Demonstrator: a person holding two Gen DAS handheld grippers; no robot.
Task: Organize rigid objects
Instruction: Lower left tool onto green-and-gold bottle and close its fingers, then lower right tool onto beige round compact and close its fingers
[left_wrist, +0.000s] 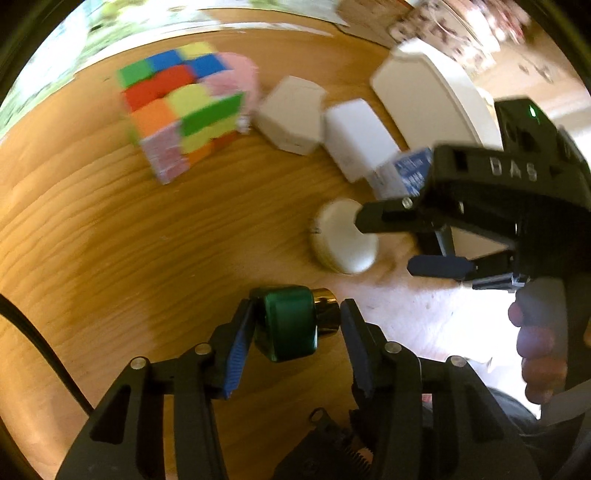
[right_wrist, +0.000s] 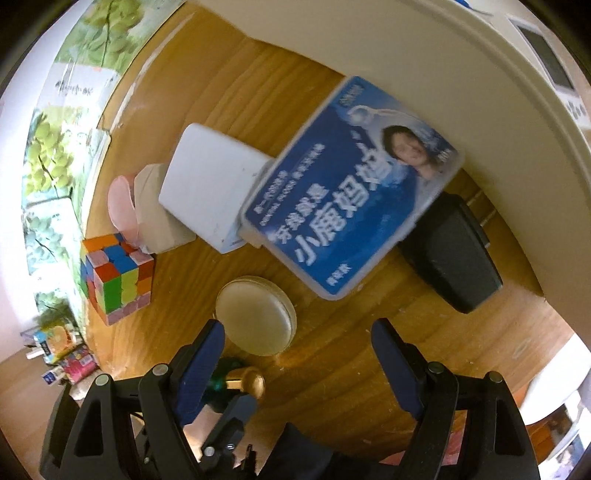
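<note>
My left gripper (left_wrist: 297, 325) pinches the green bottle (left_wrist: 290, 323); my right gripper (right_wrist: 299, 354) stands spread, nothing between its jaws.

The left gripper (left_wrist: 297, 325) clamps a green bottle (left_wrist: 290, 323) with a gold cap (left_wrist: 327, 310) over a wooden table (left_wrist: 92, 236), its 2 blue pads pressing the ends. A white disc (left_wrist: 341, 238) lies just beyond. The right gripper (left_wrist: 402, 243), held by a hand (left_wrist: 535, 350), stands open beside the disc. Farther off sit a cube (left_wrist: 177, 107), 2 white boxes (left_wrist: 291, 114) and a white tray (left_wrist: 432, 92)
</note>
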